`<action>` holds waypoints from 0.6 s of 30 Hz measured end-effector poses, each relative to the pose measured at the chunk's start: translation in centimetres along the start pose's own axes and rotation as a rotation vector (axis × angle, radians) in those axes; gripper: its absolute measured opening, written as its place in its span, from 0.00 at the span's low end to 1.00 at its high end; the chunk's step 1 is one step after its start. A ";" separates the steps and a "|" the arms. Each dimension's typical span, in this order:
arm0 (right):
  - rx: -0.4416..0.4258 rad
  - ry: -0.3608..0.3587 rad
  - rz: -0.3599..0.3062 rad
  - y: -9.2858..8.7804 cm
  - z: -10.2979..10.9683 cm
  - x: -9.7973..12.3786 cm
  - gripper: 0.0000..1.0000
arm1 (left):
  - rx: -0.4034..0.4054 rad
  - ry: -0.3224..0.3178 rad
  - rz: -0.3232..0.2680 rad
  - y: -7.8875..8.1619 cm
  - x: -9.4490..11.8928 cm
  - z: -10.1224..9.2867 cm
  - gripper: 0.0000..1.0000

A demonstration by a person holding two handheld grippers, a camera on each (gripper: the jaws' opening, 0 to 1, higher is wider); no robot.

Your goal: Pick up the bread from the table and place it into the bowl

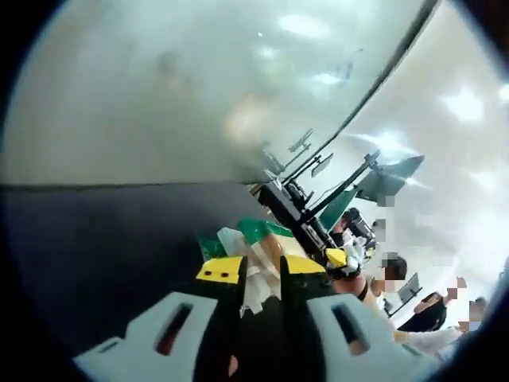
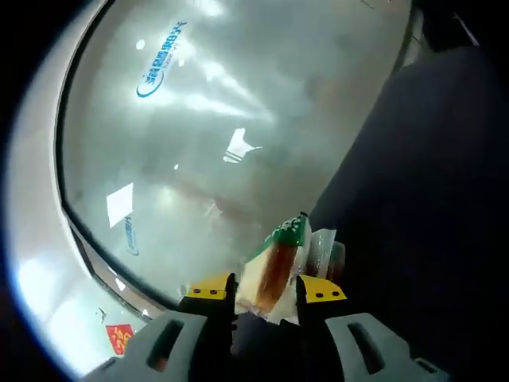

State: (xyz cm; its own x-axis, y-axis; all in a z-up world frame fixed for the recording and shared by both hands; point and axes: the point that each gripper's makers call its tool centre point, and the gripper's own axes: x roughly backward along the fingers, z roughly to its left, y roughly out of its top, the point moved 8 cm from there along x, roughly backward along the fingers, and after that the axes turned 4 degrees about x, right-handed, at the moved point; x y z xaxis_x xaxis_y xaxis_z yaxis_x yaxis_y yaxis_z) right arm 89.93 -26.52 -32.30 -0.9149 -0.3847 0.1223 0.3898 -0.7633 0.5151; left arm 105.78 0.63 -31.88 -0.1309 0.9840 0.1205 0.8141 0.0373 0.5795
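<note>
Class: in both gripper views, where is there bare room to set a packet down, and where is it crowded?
Left gripper view: dark tabletop, bare between the left gripper and the frosted glass wall. Right gripper view: dark surface, bare right of the wrapped bread. Crowded: stands and people at the left gripper view's right.

Left gripper [image 1: 262,274]: pale grey jaws, yellow tips; the bread packet [image 1: 256,243] between them is tan under clear wrap with a green band. Right gripper [image 2: 266,293]: same grey and yellow, around a tan-brown bread packet [image 2: 274,267] with a green top. The frosted grey glass [image 2: 270,95] bears a blue logo [image 2: 161,70] at upper left.
</note>
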 end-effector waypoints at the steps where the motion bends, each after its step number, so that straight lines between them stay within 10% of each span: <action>1: 0.000 0.001 0.006 -0.2 -0.1 -0.3 0.28 | 0.003 -0.010 0.007 -0.3 -0.4 0.2 0.13; 18: -0.005 0.024 0.061 -0.6 0.0 -2.4 0.29 | 0.077 -0.158 0.099 -2.4 -4.2 -0.1 0.18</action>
State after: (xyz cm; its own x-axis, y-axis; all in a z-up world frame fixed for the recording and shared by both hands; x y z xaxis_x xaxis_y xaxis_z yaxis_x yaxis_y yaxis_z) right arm 91.89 -25.12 -32.97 -0.8865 -0.4433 0.1329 0.4457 -0.7404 0.5032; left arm 104.34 -3.61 -33.73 0.0371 0.9984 0.0425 0.8601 -0.0536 0.5073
